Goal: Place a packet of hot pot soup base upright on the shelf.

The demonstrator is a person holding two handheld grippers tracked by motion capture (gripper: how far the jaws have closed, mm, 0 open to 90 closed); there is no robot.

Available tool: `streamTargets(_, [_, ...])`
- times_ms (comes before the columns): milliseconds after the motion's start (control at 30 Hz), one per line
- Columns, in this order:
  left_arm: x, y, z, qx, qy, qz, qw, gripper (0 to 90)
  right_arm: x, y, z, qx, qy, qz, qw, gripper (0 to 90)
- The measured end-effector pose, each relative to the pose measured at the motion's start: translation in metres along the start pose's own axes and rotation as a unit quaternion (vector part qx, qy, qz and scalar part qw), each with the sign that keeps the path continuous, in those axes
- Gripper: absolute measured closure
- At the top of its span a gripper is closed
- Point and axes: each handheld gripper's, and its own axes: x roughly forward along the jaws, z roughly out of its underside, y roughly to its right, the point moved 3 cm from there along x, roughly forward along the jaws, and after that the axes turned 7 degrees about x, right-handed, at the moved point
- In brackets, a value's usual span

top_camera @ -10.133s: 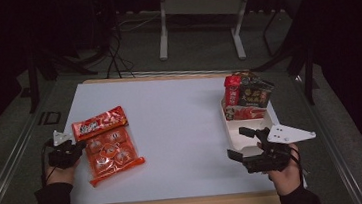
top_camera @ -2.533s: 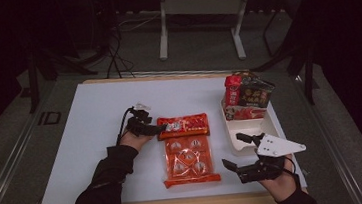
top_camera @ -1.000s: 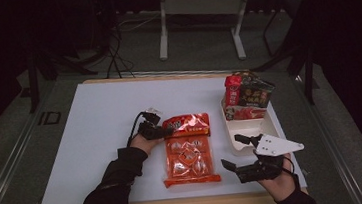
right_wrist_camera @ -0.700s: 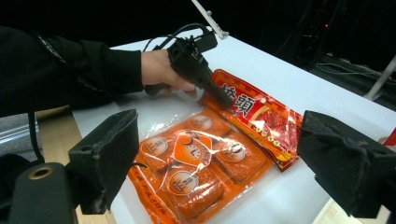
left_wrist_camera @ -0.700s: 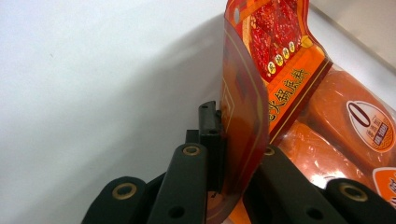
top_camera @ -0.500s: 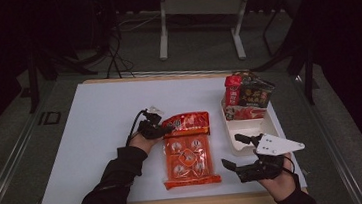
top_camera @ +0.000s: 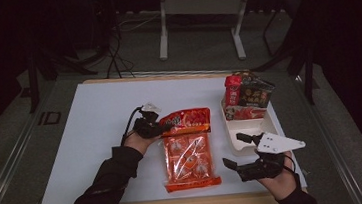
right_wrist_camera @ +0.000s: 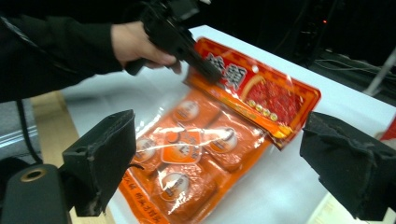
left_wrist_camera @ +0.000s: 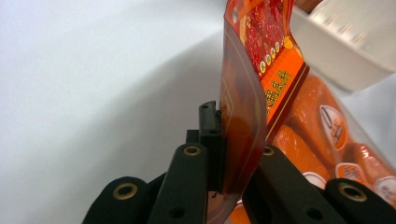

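An orange snack bag (top_camera: 189,156) with several round wrapped pieces lies on the white table (top_camera: 95,120), its red header end turned away from me. My left gripper (top_camera: 164,128) is shut on the left corner of that header and holds it tilted up off the table. In the left gripper view the jaws (left_wrist_camera: 236,140) clamp the bag's edge (left_wrist_camera: 280,84). My right gripper (top_camera: 234,150) stands open near the front edge, to the right of the bag, with nothing between its fingers. In the right gripper view, my right gripper (right_wrist_camera: 224,163) has its wide-apart jaws framing the bag (right_wrist_camera: 196,154).
A white tray (top_camera: 266,124) stands at the right of the table, with a red pack (top_camera: 233,89) and a dark pack (top_camera: 256,92) upright at its far end. A metal table frame (top_camera: 200,4) stands on the floor beyond.
My left hand has risen a little with the bag's header end, which now tilts up from the table. The right gripper has not moved.
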Motion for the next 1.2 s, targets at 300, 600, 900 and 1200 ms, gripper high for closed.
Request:
streamTargets(300, [-0.021,0.022,-0.021,0.032,0.027,0.007,0.9991,89.3,-0.004,0.002,-0.003,0.000,0.002,0.016,0.9999,11.9])
streamTargets(600, [-0.041,0.042,-0.032,0.064,0.054,0.037,0.9958,89.3,-0.008,0.008,-0.007,0.008,0.007,0.027,0.9996,13.2])
streamTargets(900, [-0.057,0.058,-0.034,0.086,0.076,0.068,0.9910,89.5,-0.001,0.023,-0.021,0.008,0.011,0.054,0.9984,14.7])
streamTargets(1200, [-0.069,0.068,-0.030,0.107,0.107,0.105,0.9829,89.7,0.016,0.038,-0.029,0.022,0.003,0.045,0.9987,13.9])
